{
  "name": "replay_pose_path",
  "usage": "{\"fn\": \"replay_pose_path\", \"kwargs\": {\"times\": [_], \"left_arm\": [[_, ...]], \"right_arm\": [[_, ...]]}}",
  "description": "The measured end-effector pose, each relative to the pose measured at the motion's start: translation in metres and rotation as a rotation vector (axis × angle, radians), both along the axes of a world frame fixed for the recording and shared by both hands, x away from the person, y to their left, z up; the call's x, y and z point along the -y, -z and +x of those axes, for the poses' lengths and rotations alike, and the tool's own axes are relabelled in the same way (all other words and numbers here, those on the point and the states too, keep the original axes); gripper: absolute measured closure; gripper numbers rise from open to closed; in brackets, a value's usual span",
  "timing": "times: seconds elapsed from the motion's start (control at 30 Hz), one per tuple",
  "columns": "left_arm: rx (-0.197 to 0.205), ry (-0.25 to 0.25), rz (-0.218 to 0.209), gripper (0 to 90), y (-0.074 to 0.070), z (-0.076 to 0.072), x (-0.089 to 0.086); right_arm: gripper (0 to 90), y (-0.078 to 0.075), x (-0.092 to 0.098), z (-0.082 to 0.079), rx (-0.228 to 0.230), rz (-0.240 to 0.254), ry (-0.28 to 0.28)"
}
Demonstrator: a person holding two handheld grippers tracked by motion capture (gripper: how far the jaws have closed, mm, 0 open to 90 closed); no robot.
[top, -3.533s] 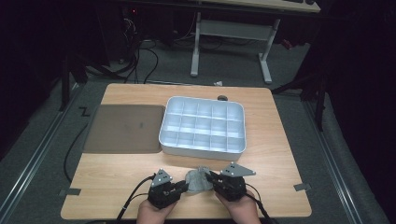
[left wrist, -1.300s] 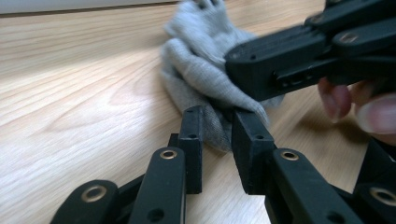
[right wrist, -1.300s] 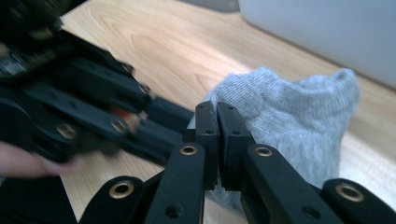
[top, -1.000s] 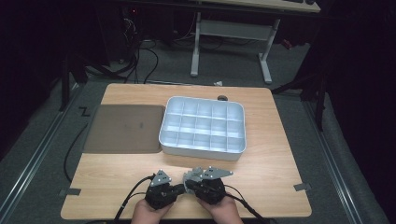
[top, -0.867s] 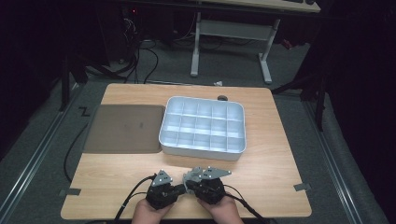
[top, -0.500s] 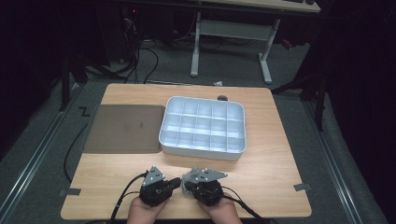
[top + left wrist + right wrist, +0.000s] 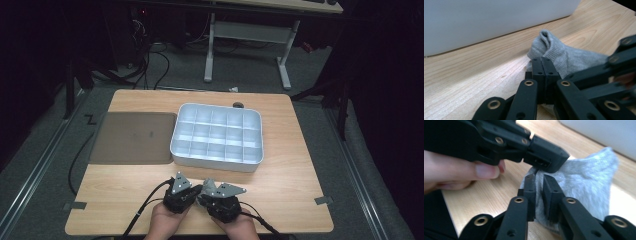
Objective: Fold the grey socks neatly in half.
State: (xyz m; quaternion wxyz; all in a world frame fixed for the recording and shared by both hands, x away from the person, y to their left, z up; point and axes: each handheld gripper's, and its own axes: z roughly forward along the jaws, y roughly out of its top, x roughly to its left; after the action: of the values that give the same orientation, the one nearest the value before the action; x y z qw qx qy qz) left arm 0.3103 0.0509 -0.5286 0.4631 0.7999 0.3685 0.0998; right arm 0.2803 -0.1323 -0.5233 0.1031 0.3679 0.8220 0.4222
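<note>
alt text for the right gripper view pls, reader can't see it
The right hand-held gripper pinches a grey sock between its black jaws on a wooden table. The left hand-held gripper, held by a hand, grips the same sock from above.

Both tools, L (image 7: 192, 190) & R (image 7: 206, 192), moved together; grey sock (image 7: 584, 182) now bunched btwn them.
</note>
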Motion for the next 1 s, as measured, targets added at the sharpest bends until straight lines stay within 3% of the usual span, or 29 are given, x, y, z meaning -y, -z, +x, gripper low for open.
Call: {"fn": "replay_pose_path", "kwargs": {"times": [0.17,0.33,0.5,0.73,1.0], "left_arm": [[0.002,-0.002,-0.001,90.0,0.001,-0.001,-0.001],[0.006,-0.007,-0.004,90.0,0.002,-0.002,0.000],[0.010,-0.002,0.000,90.0,0.002,-0.002,0.000],[0.017,0.000,-0.001,90.0,0.003,-0.002,-0.001],[0.026,-0.011,-0.009,86.2,0.001,-0.004,0.000]], "right_arm": [[78.3,-0.023,0.022,-0.005,0.062,0.069,0.059],[78.0,-0.023,0.042,0.003,0.050,0.080,0.152],[79.0,-0.010,0.038,0.005,0.018,0.058,0.131],[77.7,0.004,0.031,0.003,-0.009,-0.026,0.126],[78.8,0.006,0.030,0.002,0.004,-0.033,0.127]]}}
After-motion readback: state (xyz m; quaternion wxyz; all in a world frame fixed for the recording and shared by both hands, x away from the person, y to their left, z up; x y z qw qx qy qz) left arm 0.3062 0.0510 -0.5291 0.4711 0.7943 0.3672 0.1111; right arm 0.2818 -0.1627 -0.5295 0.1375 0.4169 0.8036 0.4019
